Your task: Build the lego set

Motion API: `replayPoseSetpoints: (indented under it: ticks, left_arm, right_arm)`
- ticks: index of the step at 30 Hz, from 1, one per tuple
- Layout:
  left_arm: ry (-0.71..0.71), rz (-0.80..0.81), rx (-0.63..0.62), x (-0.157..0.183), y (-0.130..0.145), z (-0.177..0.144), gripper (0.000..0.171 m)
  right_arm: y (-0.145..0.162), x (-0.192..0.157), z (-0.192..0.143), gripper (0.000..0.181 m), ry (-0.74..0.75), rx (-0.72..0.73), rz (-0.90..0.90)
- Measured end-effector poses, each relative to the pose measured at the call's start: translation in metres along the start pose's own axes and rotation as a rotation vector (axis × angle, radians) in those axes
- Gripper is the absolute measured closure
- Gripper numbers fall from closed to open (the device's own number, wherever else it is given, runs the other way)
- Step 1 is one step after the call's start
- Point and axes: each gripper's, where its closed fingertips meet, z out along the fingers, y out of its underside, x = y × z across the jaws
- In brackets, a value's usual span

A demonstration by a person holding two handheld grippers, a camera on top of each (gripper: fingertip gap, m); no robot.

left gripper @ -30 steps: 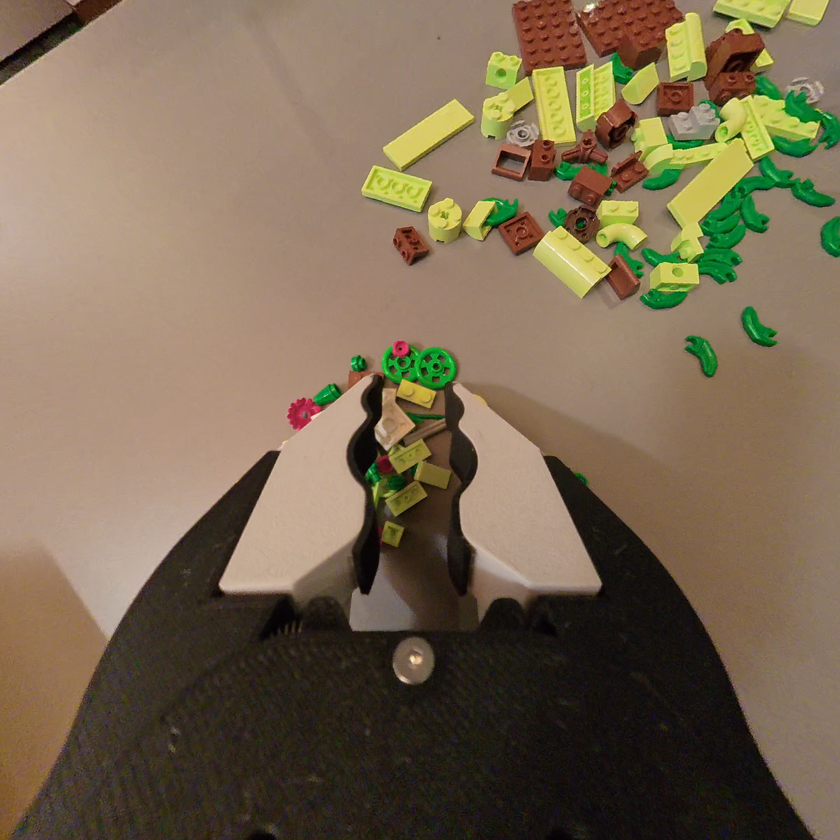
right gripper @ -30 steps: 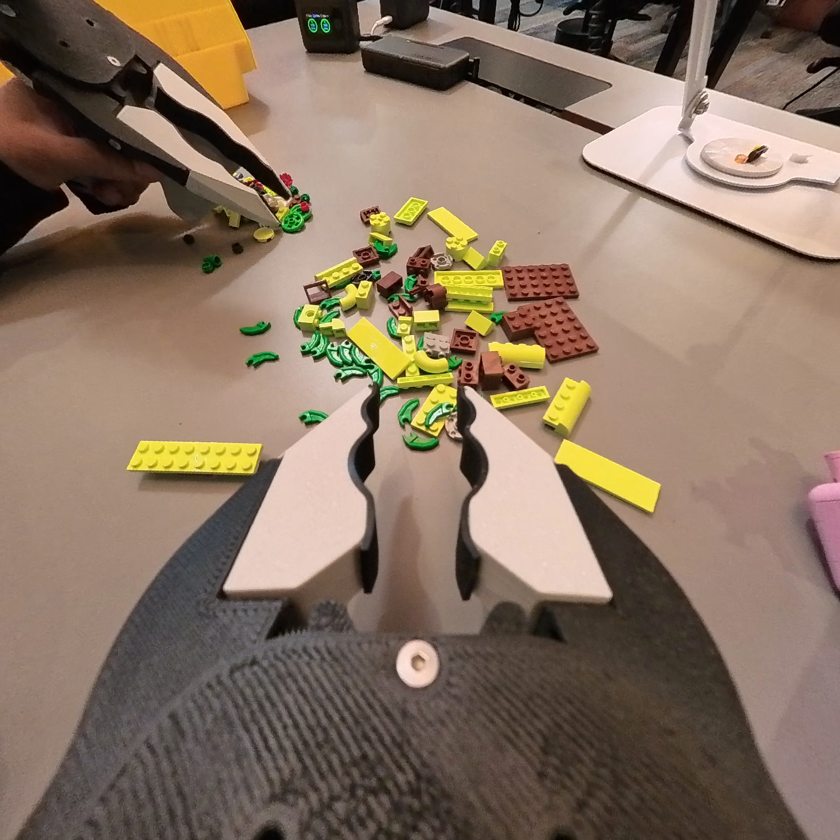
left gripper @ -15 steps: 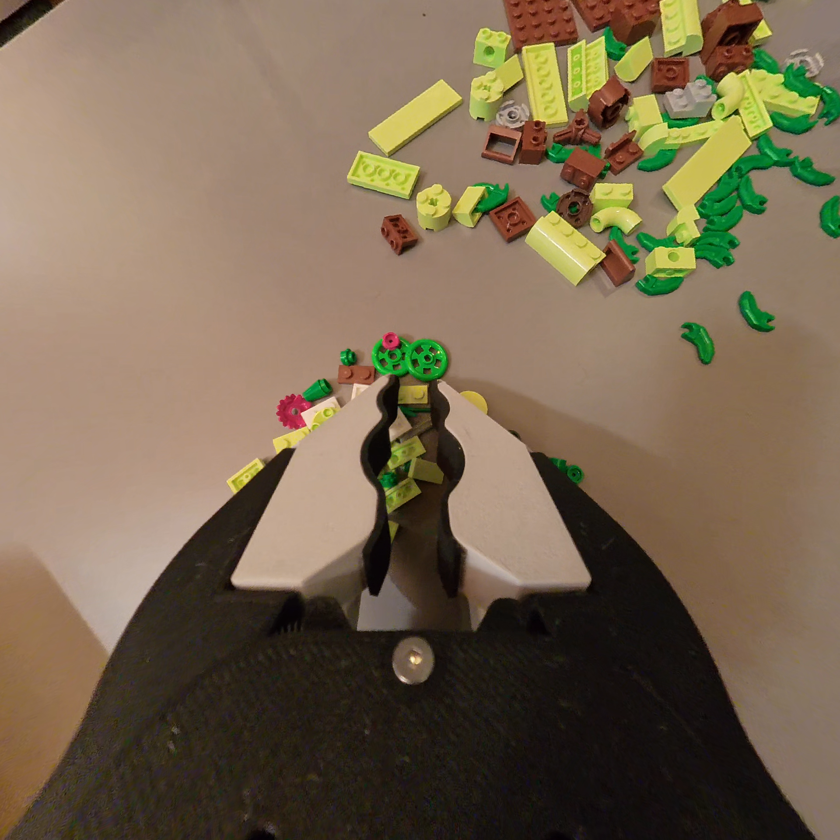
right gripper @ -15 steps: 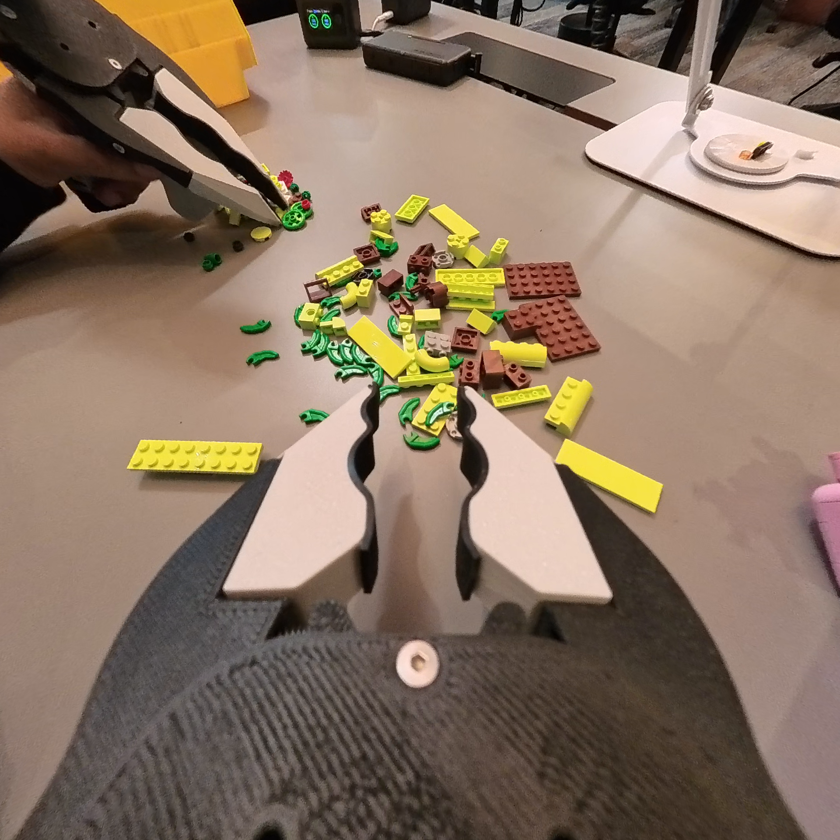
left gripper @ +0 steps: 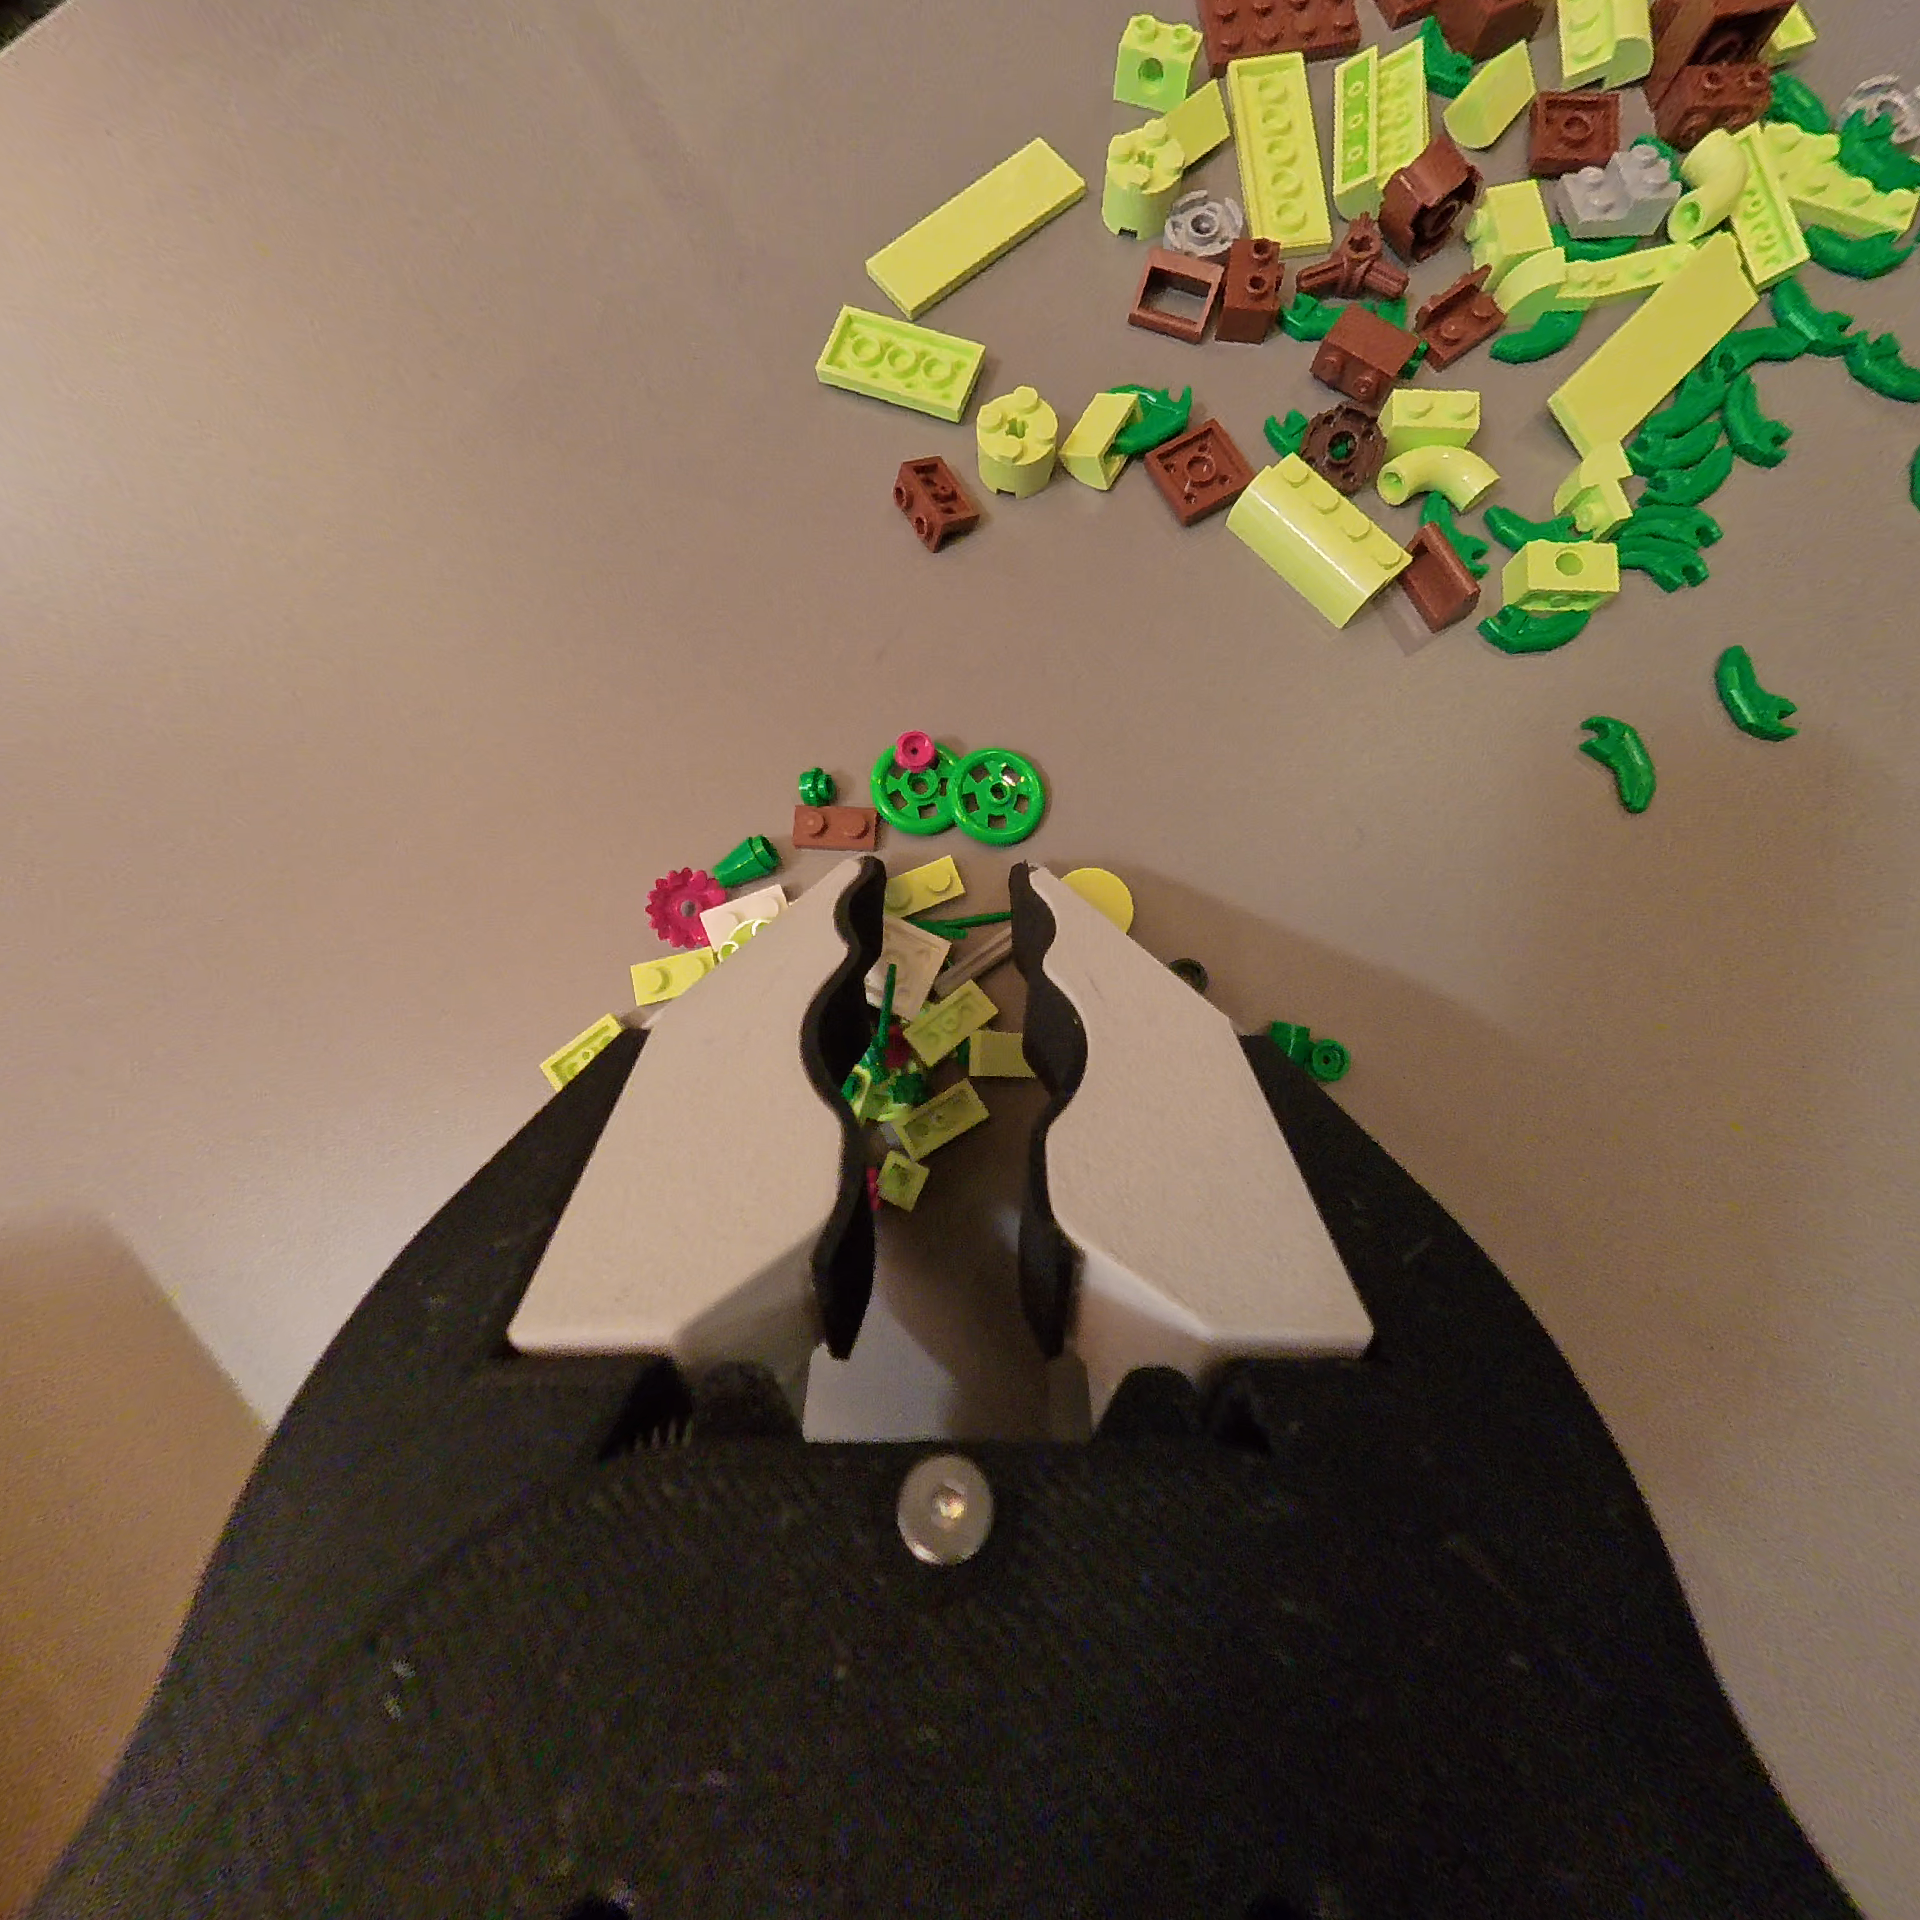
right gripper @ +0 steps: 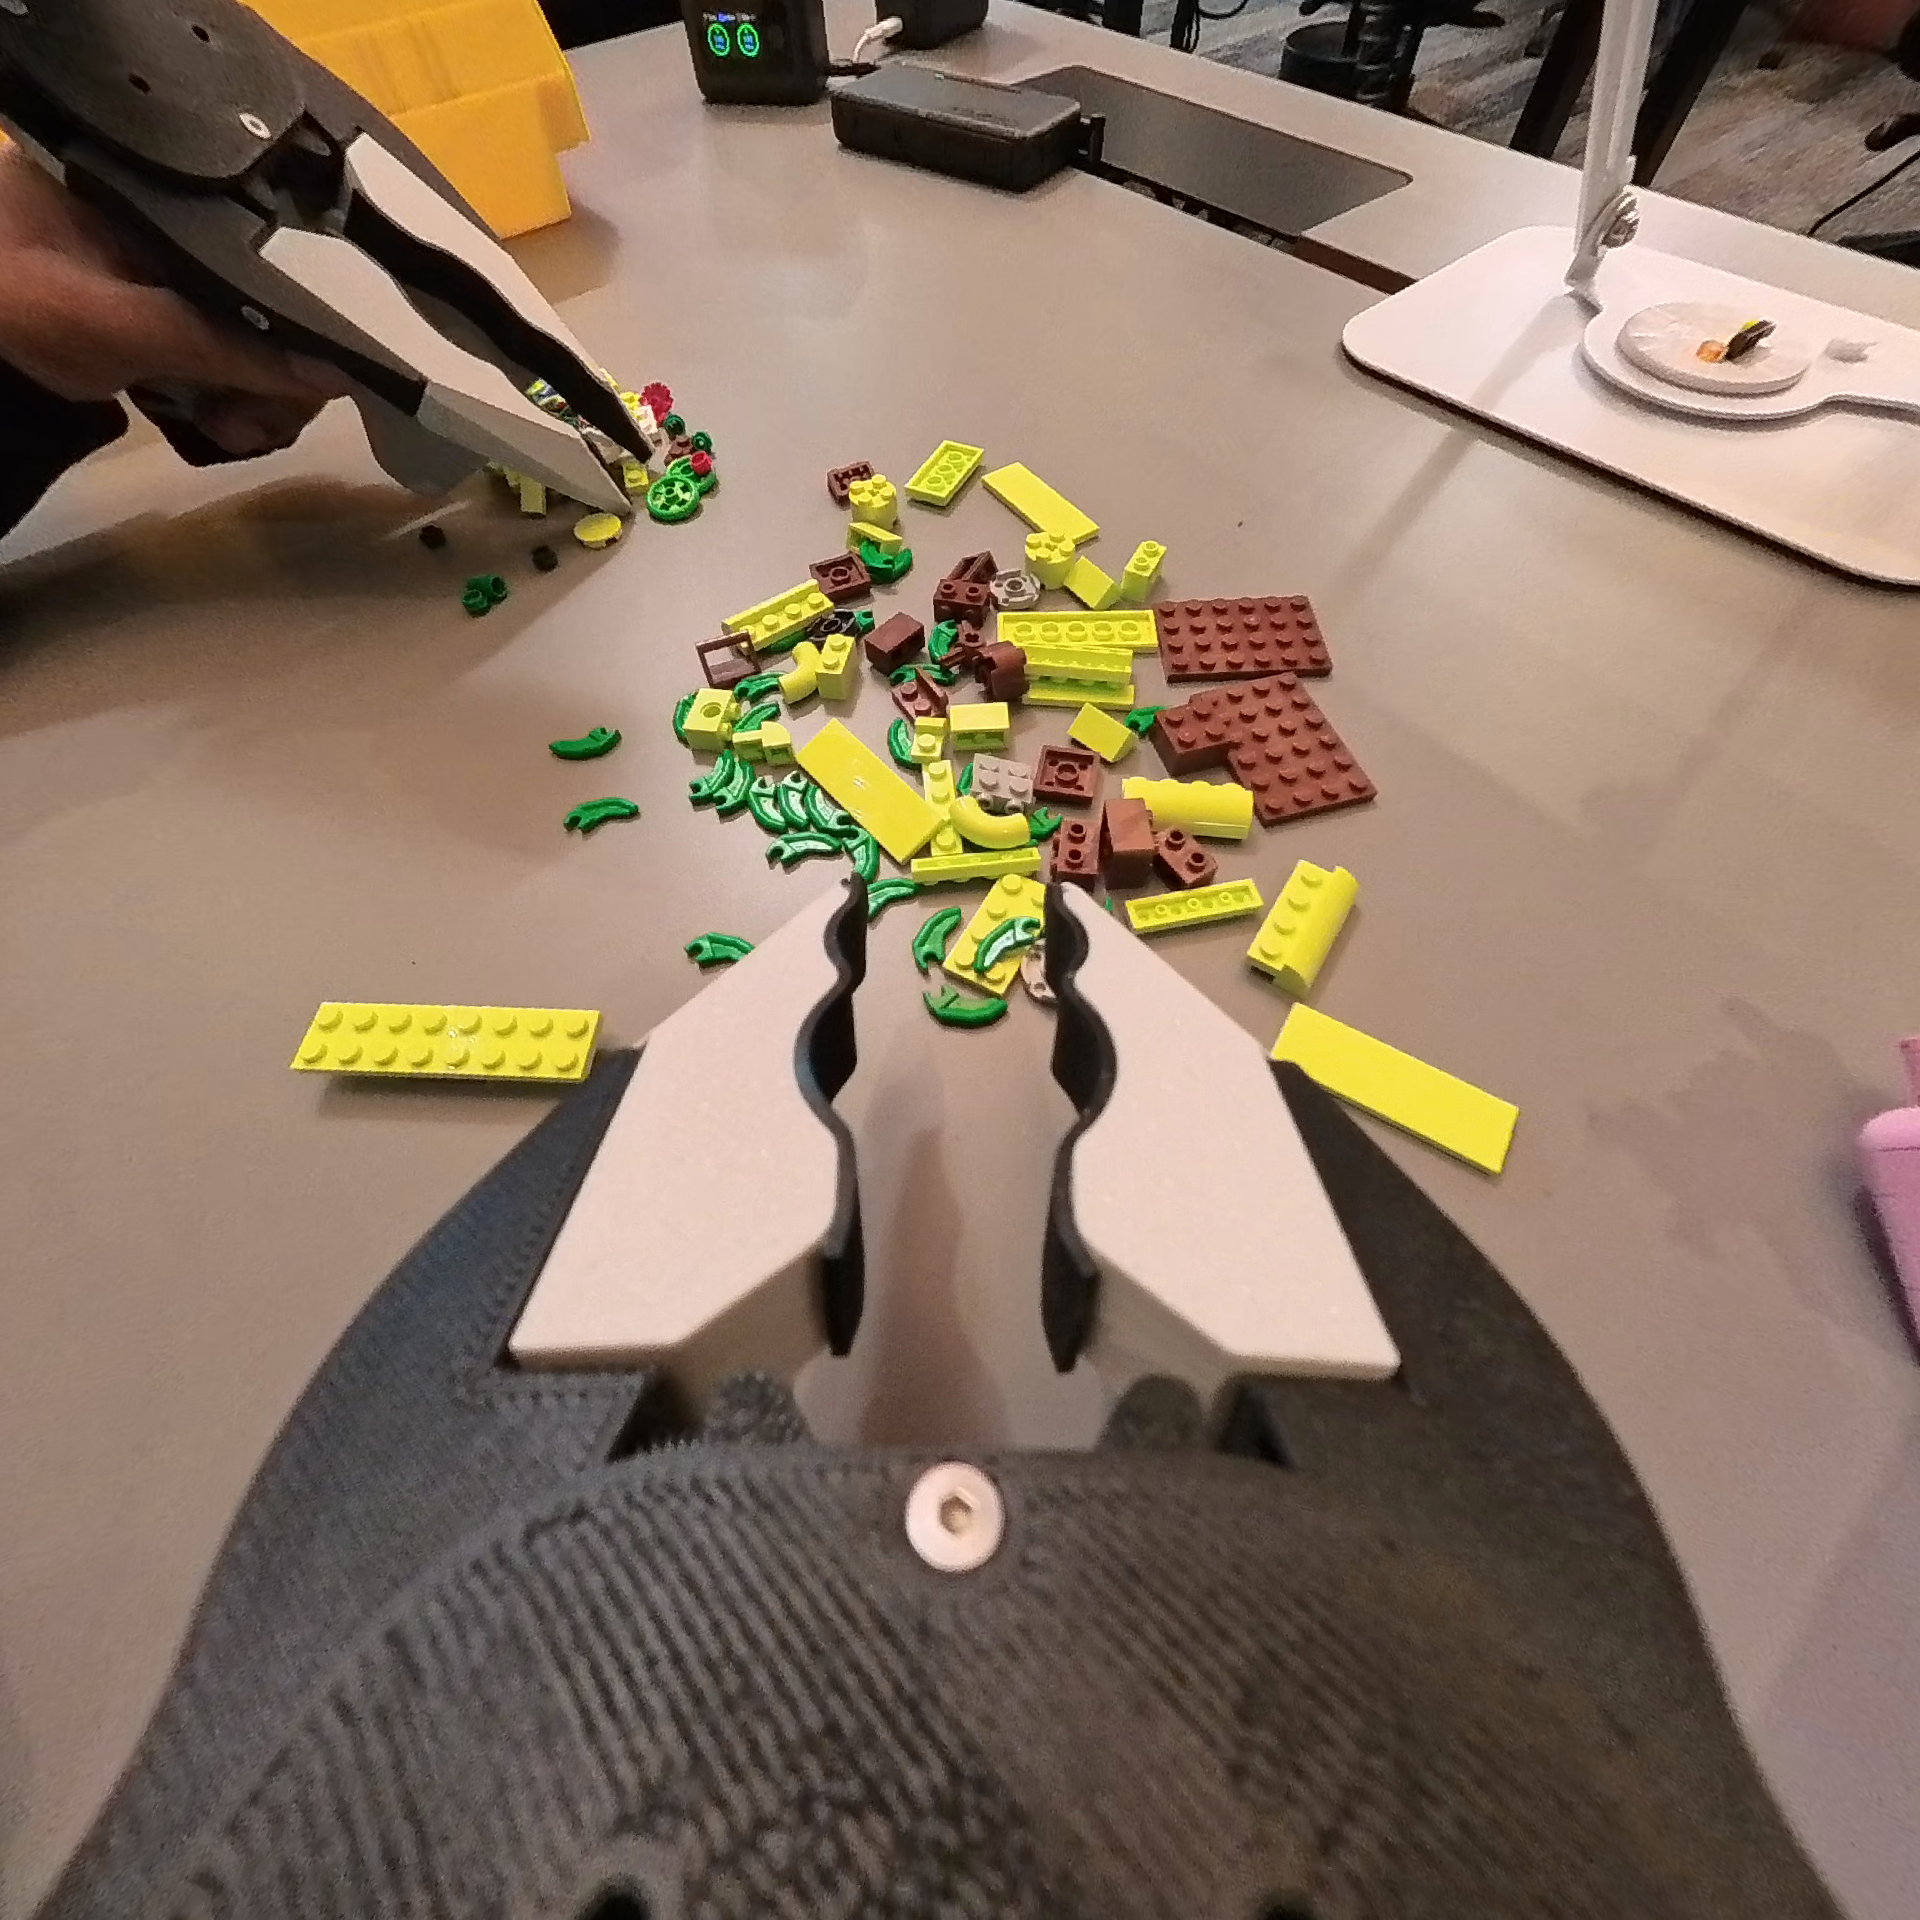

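Observation:
My left gripper [left gripper: 943, 883] is open, its tips low over a small pile of tiny pieces [left gripper: 935, 1029]: lime plates, pink flowers, green stems. Two green wheel pieces [left gripper: 956, 795] lie just past the tips. In the right wrist view the left gripper [right gripper: 623, 468] slants down onto that pile, held by a hand. The main pile of lime, brown and green pieces [right gripper: 987, 727] lies mid-table and also shows in the left wrist view [left gripper: 1455, 312]. My right gripper [right gripper: 954, 914] is open and empty, just above the pile's near edge.
Two brown plates [right gripper: 1262, 727], a long lime plate [right gripper: 447, 1039] and a lime tile [right gripper: 1392, 1086] lie around the pile. A yellow bin [right gripper: 468, 104], black devices [right gripper: 956, 120] and a white lamp base [right gripper: 1662, 395] stand at the back. A purple object [right gripper: 1891, 1174] sits at the right edge. Some 25 cm of space lies between my two pairs of fingers. The lime tile [right gripper: 1392, 1086] lies some 9 cm from my right tips, 30 cm from my left tips.
My left gripper's jaws narrowed over the small pile half a second ago and have widened again. The left gripper has shifted slightly over it. The right gripper has barely moved.

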Motion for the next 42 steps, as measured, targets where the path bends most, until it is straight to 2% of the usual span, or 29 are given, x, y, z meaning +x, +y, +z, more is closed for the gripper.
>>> replayPoseSetpoints:
  ticks: [10, 18, 25, 27, 30, 35, 39, 42]
  left_arm:
    - [-0.023, -0.013, -0.007, -0.006, 0.002, -0.001, 0.148]
    - [-0.001, -0.01, -0.012, -0.001, 0.002, 0.0, 0.156]
    - [0.033, 0.018, 0.048, 0.011, -0.015, -0.008, 0.157]
    - [0.076, 0.029, 0.091, 0.024, -0.027, -0.012, 0.157]
    - [0.223, 0.085, 0.142, 0.064, -0.042, -0.014, 0.157]
    - [0.477, 0.286, 0.058, 0.14, -0.029, -0.009, 0.157]
    - [0.554, 0.346, -0.003, 0.163, -0.018, -0.008, 0.157]
    - [0.582, 0.347, -0.015, 0.167, -0.015, -0.011, 0.157]
  right_arm:
    - [0.0, 0.0, 0.0, 0.149, -0.001, -0.004, -0.002]
    - [0.001, -0.001, 0.001, 0.149, -0.001, -0.006, -0.005]
    - [0.001, -0.001, 0.001, 0.149, -0.001, -0.008, -0.006]
    - [0.001, -0.001, 0.001, 0.149, -0.001, -0.009, -0.006]
    - [0.002, -0.001, 0.001, 0.149, 0.0, -0.011, -0.007]
    - [0.001, -0.001, 0.001, 0.149, -0.001, -0.008, -0.006]
    - [0.001, -0.001, 0.001, 0.149, -0.001, -0.007, -0.007]
    - [0.001, -0.001, 0.001, 0.149, 0.0, -0.008, -0.009]
